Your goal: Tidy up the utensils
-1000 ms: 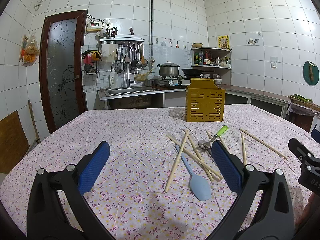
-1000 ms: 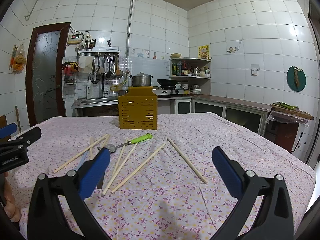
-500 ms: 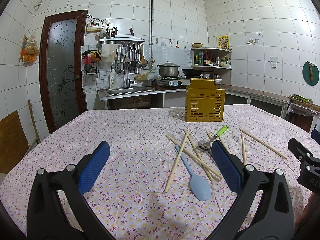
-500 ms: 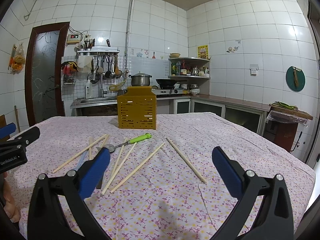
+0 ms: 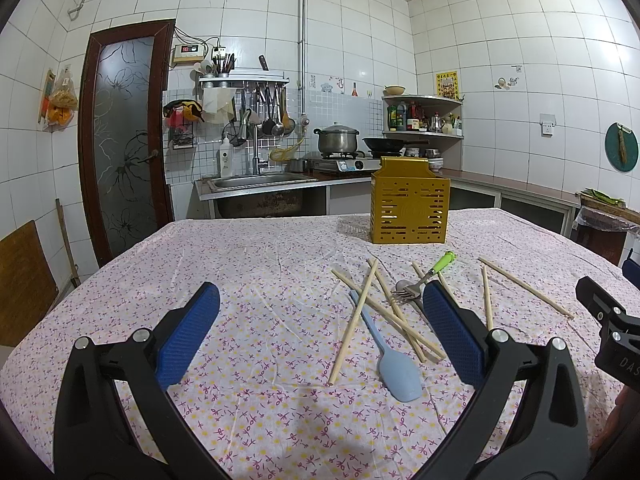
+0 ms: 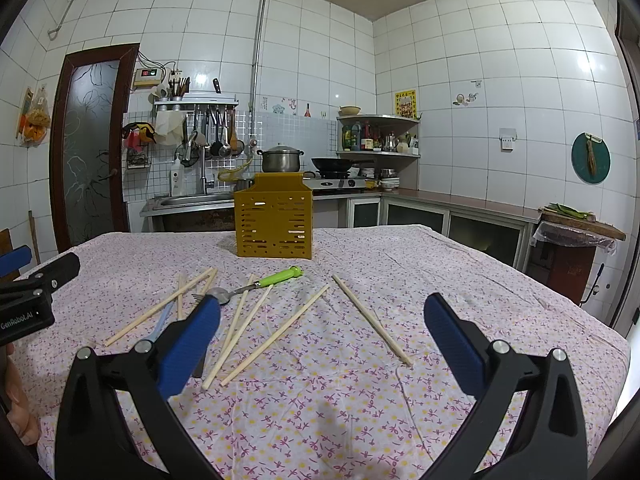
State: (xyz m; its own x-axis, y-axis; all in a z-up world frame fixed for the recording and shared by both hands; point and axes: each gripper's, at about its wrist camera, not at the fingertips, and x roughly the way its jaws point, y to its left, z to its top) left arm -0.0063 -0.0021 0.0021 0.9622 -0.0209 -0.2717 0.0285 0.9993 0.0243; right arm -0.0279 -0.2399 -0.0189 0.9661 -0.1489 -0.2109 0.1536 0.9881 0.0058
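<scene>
A yellow slotted utensil holder stands upright at the table's far side; it also shows in the right wrist view. Several wooden chopsticks lie scattered before it, with a green-handled fork and a light blue spatula. In the right wrist view the chopsticks and fork lie ahead. My left gripper is open and empty, above the cloth, left of the pile. My right gripper is open and empty, above the chopsticks.
A floral tablecloth covers the table. Behind it are a sink counter, a stove with a pot and a corner shelf. A door is at the left. A low cabinet stands right of the table.
</scene>
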